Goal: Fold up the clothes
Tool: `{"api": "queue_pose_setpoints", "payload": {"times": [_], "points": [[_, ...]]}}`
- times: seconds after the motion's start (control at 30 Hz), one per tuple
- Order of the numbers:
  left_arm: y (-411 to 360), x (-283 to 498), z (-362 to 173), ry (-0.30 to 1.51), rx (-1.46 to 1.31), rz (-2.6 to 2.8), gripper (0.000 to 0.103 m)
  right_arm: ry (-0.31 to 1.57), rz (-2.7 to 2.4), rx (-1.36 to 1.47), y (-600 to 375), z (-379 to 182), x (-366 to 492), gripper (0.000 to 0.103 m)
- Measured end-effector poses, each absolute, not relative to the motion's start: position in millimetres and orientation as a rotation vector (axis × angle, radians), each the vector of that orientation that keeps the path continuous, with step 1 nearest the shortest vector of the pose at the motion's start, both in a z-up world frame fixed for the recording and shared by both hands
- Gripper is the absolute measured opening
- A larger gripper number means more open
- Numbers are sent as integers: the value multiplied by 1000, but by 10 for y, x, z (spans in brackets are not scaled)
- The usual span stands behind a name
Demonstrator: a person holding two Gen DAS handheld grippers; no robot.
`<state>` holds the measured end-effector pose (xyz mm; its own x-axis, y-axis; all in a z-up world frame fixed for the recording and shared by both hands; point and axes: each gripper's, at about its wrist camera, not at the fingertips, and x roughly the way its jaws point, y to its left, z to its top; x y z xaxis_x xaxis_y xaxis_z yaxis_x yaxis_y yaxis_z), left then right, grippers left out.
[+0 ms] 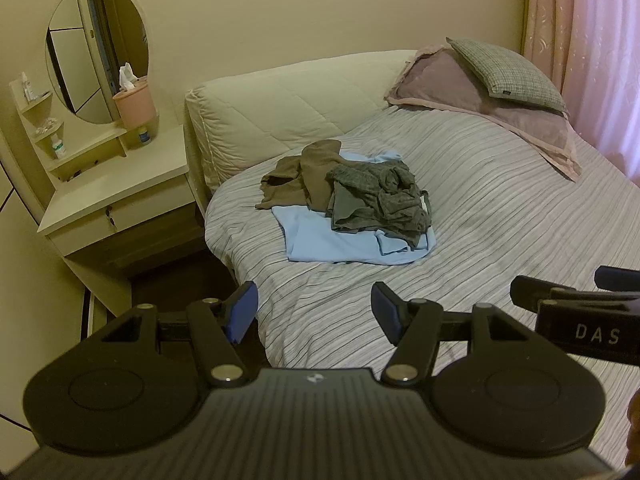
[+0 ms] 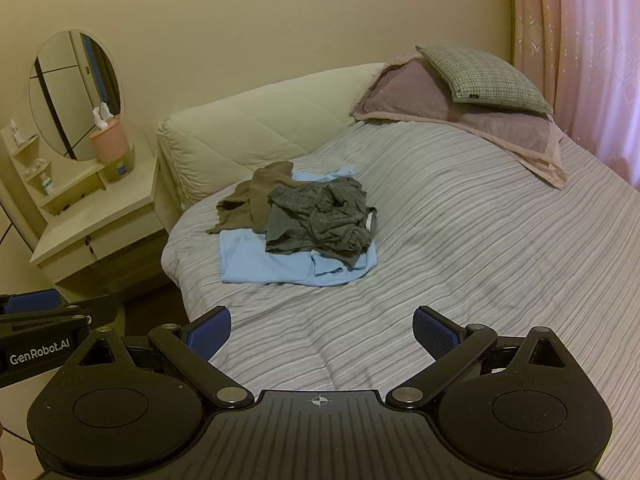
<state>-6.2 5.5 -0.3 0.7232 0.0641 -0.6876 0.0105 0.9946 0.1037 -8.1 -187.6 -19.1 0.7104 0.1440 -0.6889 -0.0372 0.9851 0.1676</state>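
White letters "DAS" on the side of the right gripper [image 1: 576,300], "GenRobot.AI" on the side of the left gripper [image 2: 44,312]

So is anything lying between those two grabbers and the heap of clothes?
Nothing visible does. Only bare striped bedsheet lies between the open left gripper, the open right gripper and the pile of clothes.

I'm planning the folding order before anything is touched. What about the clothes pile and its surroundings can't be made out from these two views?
- Light blue garment: both views, mostly covered by the grey garment and brown garment; its type is unclear.
- Pile count: anything buried underneath is hidden.
- Bed: near edge hidden behind the right gripper; the left gripper hides it in the left view.
- Bottle labels on the vanity: too small.
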Motion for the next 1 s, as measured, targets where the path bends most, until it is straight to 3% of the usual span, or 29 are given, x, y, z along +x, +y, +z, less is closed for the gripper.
{"api": "queue_pose_setpoints", "payload": {"times": [1.0], "points": [[-9, -73, 27, 763, 115, 28, 59, 755, 112, 155, -1968, -221, -156, 100]]}}
